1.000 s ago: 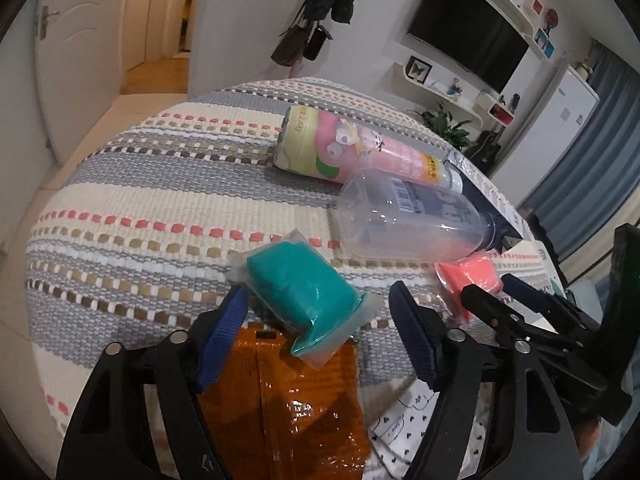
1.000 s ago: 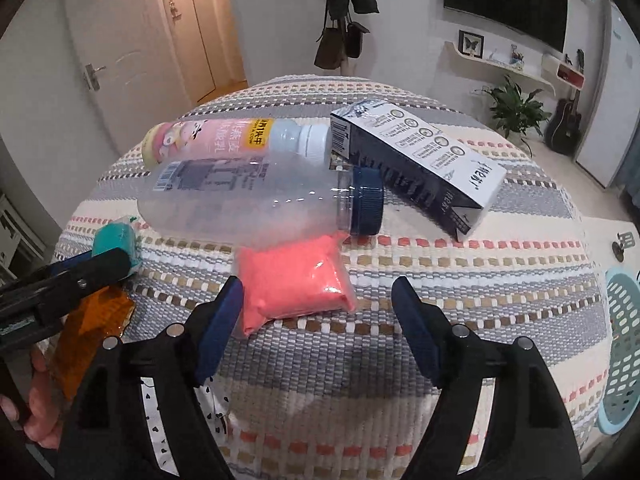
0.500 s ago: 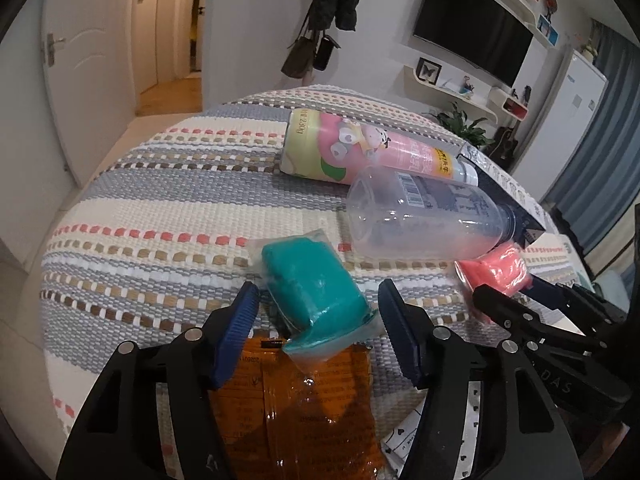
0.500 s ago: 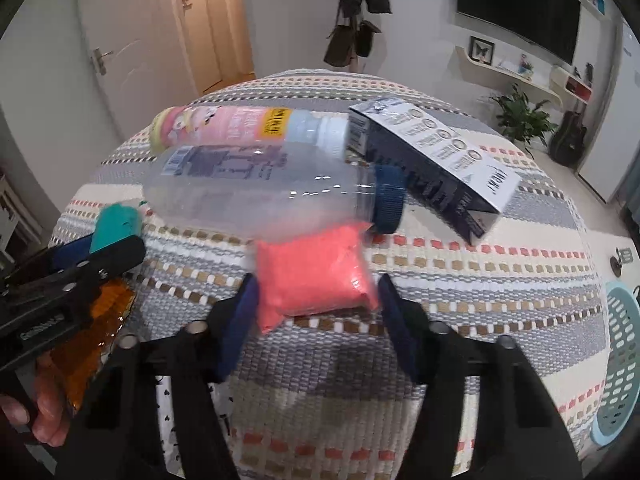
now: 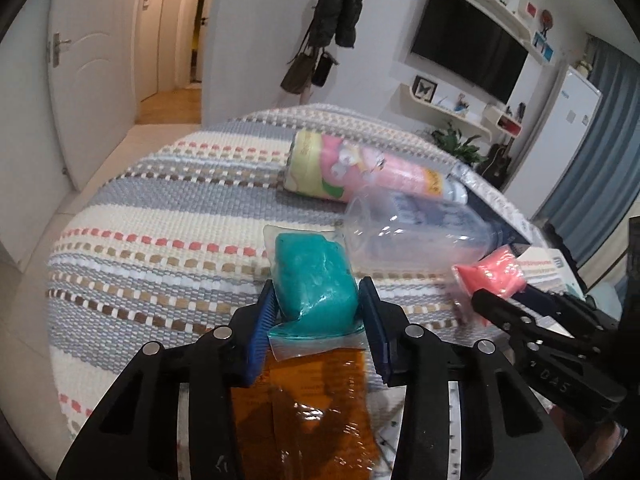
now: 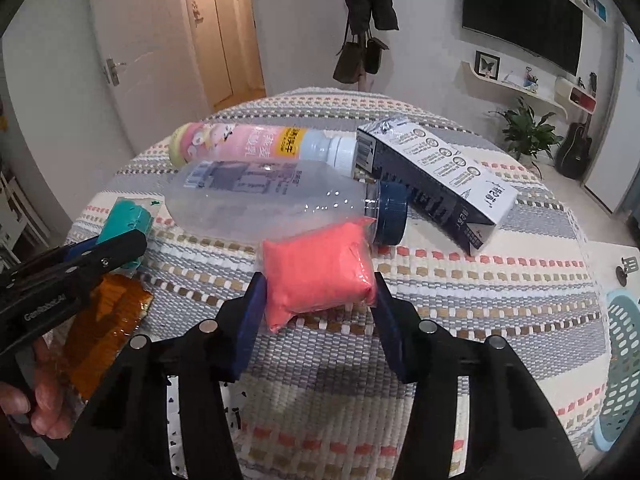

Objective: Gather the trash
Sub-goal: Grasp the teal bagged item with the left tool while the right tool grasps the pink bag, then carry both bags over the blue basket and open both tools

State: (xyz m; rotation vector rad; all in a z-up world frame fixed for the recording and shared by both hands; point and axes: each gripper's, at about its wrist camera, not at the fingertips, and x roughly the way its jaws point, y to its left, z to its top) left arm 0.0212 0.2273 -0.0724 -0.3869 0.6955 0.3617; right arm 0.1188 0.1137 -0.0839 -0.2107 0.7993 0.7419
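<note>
At the centre of the left wrist view, the left gripper (image 5: 318, 320), jaws just closing, clamps the teal packet (image 5: 314, 282), its long axis running up the frame. The right gripper (image 6: 320, 304), also just closing, pinches the pink packet (image 6: 318, 274), lying crosswise at the centre of its frame.

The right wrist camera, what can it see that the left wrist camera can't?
Only the right wrist view shows the light blue plastic basket on the floor and the clear bottle's dark blue cap.

Only the left wrist view shows the white fridge.

Both show the left gripper pinching the teal putty bag, the right gripper pinching the pink putty bag, and the striped woven tablecloth.
</note>
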